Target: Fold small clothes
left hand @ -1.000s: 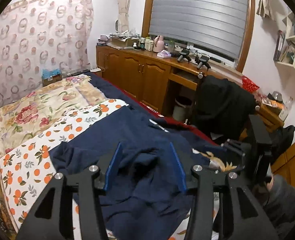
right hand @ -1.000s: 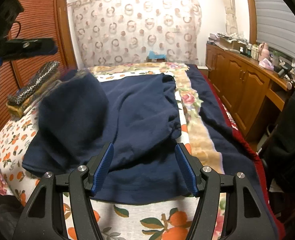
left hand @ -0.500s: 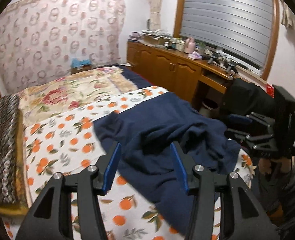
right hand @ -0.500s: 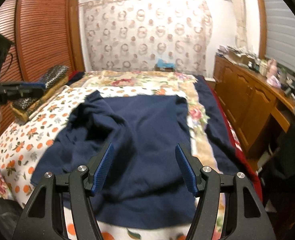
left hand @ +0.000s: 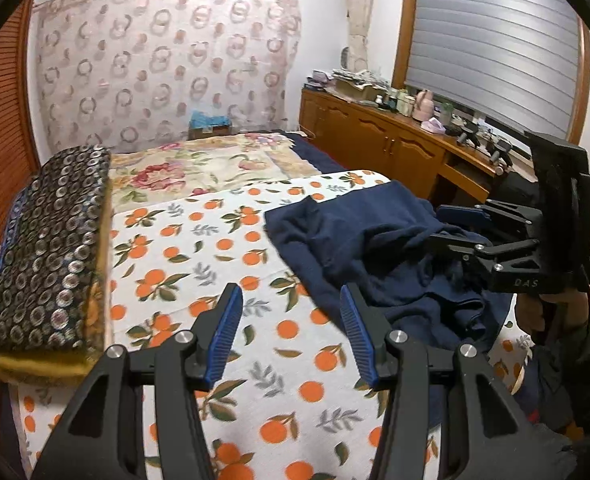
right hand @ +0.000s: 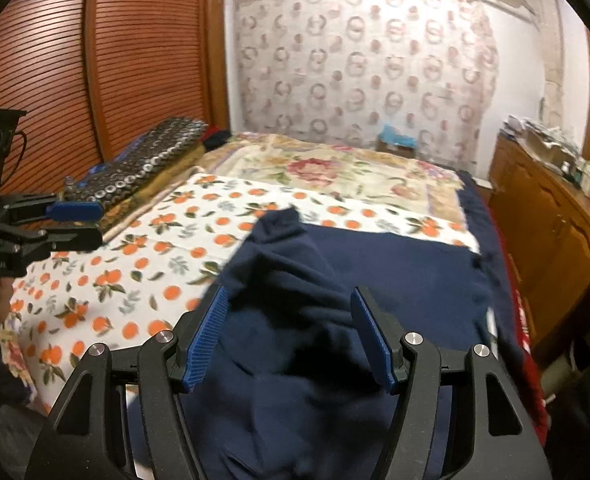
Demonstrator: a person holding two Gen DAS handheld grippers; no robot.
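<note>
A crumpled navy garment (left hand: 375,248) lies on the right part of the orange-print sheet (left hand: 199,248). My left gripper (left hand: 290,300) hangs open over the bare sheet, just left of the garment's edge, with nothing between its blue pads. In the right wrist view my right gripper (right hand: 289,300) stands open above the garment (right hand: 295,264), and the pads do not press on the cloth. Each gripper shows in the other's view: the right gripper (left hand: 447,226) over the cloth, the left gripper (right hand: 83,224) at the far left, held in a hand.
A folded dark patterned blanket (left hand: 43,248) lies along the bed's left side by a louvred wooden door (right hand: 55,60). A floral quilt (left hand: 199,168) covers the far end. A cluttered wooden cabinet (left hand: 395,152) runs along the right wall.
The left gripper has moved left, off the navy garment and over the orange-print sheet. The right wrist view has swung left. The raised hump of cloth has settled into a crumpled heap.
</note>
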